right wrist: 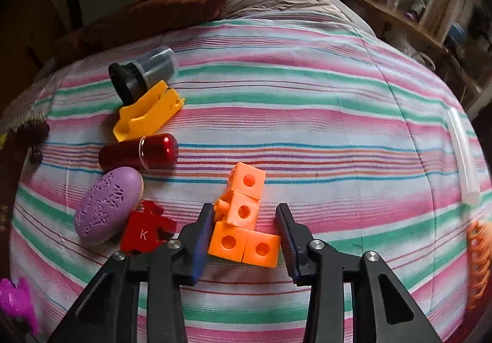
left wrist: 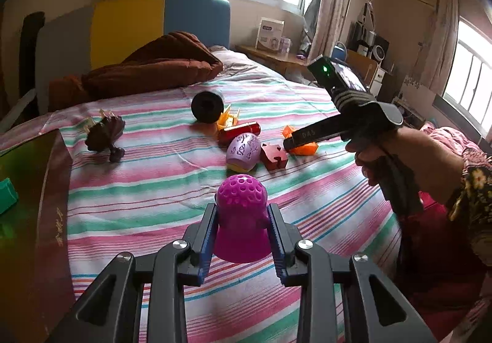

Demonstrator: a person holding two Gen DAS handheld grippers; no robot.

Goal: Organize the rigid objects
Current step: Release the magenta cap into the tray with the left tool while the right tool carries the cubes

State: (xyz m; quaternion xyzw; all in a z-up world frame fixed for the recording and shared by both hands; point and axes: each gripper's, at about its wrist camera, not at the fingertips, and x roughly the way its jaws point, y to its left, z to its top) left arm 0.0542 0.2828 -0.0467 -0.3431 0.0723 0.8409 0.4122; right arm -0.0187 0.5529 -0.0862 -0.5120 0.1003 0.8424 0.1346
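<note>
Jaws around orange cubes (right wrist: 243, 220), right-wrist view only

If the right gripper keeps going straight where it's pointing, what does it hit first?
The orange cubes: they already sit between the right gripper's fingers, with the striped sheet just beneath. The left side looks touching; contact is unclear.

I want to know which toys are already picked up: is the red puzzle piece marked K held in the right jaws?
No, the red puzzle piece lies on the striped bedsheet left of the right gripper, whose jaws flank the orange linked cubes.
</note>
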